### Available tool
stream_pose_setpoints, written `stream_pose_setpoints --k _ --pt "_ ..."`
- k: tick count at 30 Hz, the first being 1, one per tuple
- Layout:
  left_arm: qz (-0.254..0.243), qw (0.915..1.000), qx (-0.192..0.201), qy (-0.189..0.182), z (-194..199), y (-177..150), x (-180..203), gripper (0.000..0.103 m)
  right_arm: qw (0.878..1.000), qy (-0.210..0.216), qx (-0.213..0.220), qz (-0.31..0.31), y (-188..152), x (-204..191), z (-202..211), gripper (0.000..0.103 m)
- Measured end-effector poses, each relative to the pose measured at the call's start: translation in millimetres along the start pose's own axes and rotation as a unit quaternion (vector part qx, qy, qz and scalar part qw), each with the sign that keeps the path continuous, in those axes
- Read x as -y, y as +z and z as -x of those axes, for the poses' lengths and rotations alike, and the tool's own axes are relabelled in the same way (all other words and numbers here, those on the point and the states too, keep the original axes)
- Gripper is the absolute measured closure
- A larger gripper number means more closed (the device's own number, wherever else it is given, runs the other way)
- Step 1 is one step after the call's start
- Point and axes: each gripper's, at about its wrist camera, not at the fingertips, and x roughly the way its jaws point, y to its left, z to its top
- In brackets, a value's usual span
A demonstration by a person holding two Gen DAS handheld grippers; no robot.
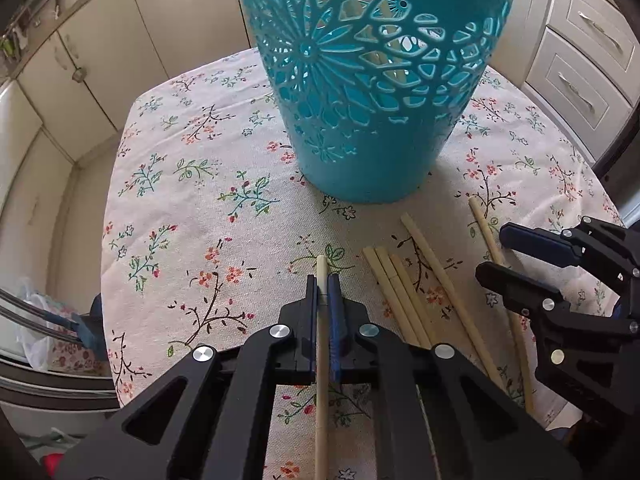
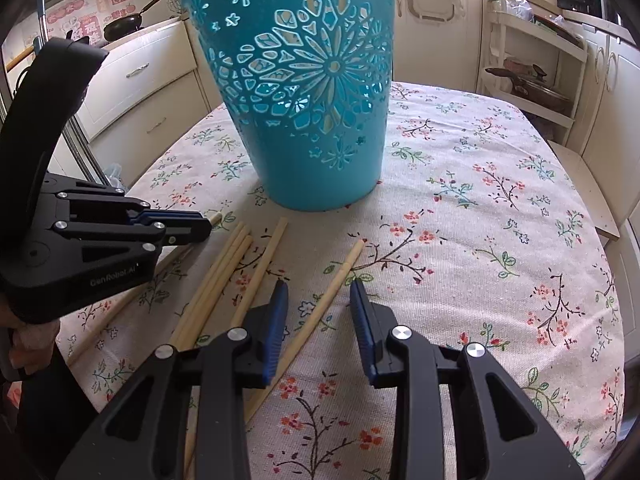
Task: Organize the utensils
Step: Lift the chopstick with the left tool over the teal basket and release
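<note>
Left claw (image 1: 322, 286) clamps one chopstick (image 1: 321, 360); right claw (image 2: 319, 290) stands apart over another chopstick (image 2: 340, 276) beside the bucket (image 2: 304, 100).

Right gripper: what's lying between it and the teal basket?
In the right wrist view, one chopstick lies between the right gripper's open jaws, its tip pointing toward the teal basket; beyond it, only bare floral tablecloth.

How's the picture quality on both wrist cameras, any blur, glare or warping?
Left wrist view: sharp, heavy fisheye bending the cabinets; light glows through the teal basket cutouts. Right wrist view: equally sharp, daylight even on the tablecloth, dark vignette at the corners, no glare.
</note>
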Motion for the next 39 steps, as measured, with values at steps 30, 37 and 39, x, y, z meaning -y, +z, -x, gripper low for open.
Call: stream_pose_setpoints --k 30,37,39 --pt "0.123 0.9467 0.251 -0.16 204.7 55.2 -68.6 0.098 1.0 -0.004 0.003 0.004 -2.0 -3.5 0.4 0.07" --pt "0.138 0.9168 0.35 -0.135 224.7 109.6 -56.7 0.098 1.0 0.001 0.007 -0.004 -2.2 0.1 1.2 0.069" --pt "0.153 0.9072 0.372 -0.123 220.8 126.7 -56.7 0.098 1.0 0.003 0.007 -0.005 -2.2 0.7 1.2 0.068"
